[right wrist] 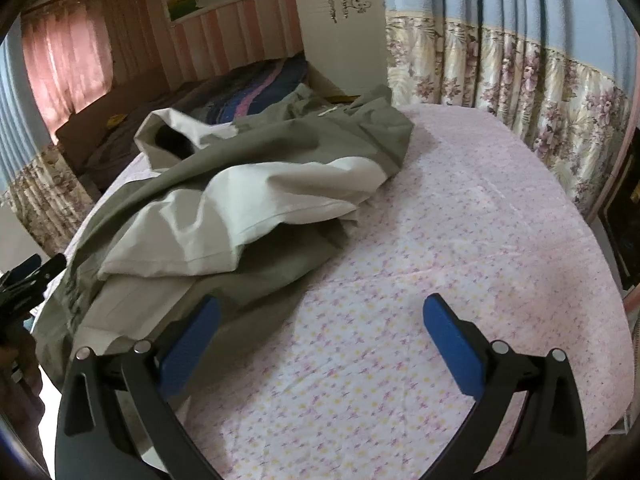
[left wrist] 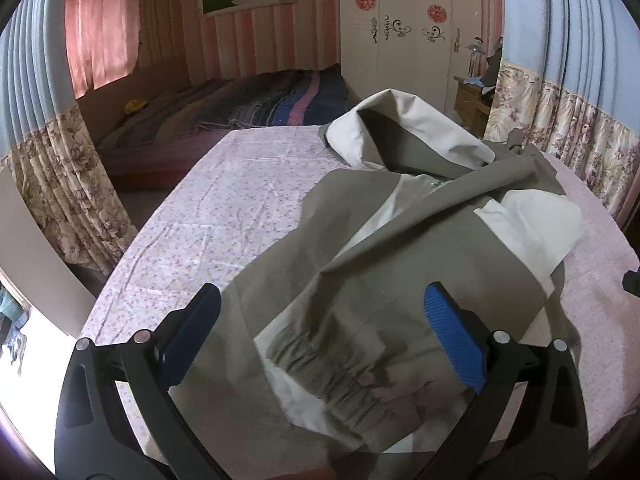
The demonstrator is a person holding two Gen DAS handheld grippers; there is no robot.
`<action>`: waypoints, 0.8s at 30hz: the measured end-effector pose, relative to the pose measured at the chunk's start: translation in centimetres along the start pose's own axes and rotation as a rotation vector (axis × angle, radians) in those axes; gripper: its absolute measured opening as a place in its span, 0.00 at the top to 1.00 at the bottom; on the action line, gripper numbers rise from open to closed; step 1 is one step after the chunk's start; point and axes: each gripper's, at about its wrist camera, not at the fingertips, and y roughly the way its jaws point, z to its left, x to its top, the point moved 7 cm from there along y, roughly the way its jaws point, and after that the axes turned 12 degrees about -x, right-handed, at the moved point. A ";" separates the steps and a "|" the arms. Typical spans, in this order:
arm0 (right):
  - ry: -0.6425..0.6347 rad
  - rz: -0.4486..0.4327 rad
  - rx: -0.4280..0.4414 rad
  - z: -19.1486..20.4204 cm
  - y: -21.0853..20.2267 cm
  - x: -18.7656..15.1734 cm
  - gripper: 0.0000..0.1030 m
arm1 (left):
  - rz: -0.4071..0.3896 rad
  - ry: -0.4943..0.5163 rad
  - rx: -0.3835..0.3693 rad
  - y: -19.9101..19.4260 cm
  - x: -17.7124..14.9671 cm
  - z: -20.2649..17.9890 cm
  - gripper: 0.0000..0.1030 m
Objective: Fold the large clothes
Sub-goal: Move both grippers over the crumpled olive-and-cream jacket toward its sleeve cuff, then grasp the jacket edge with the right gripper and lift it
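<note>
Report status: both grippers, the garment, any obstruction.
Left gripper open, over the jacket cuff. Right gripper open, over bare tablecloth. Jacket crumpled, unfolded. No obstruction seen.

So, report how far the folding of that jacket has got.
Nothing looks done: the olive and cream jacket lies crumpled on the floral tablecloth. In hand: the open left gripper hovers over its elastic cuff; the open right gripper holds nothing. Left: spreading it flat and all folding.

Both wrist views look forward, close over the jacket [left wrist: 400, 240] they share.
</note>
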 end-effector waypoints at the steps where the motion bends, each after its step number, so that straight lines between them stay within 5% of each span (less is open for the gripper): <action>1: -0.010 0.004 0.017 0.6 -0.2 -0.3 0.02 | 0.000 0.000 0.008 -0.1 -0.1 0.4 0.03; 20: -0.135 0.212 0.314 12.3 0.1 -7.3 0.03 | 0.022 -0.020 0.079 -2.4 -3.5 6.7 0.03; 22: -0.129 0.246 0.375 13.4 0.5 -7.8 0.19 | 0.021 -0.023 0.078 -2.4 -3.4 6.8 0.03; 24: -0.122 0.274 0.405 14.0 1.0 -8.2 0.47 | 0.019 -0.023 0.076 -2.3 -3.4 6.8 0.03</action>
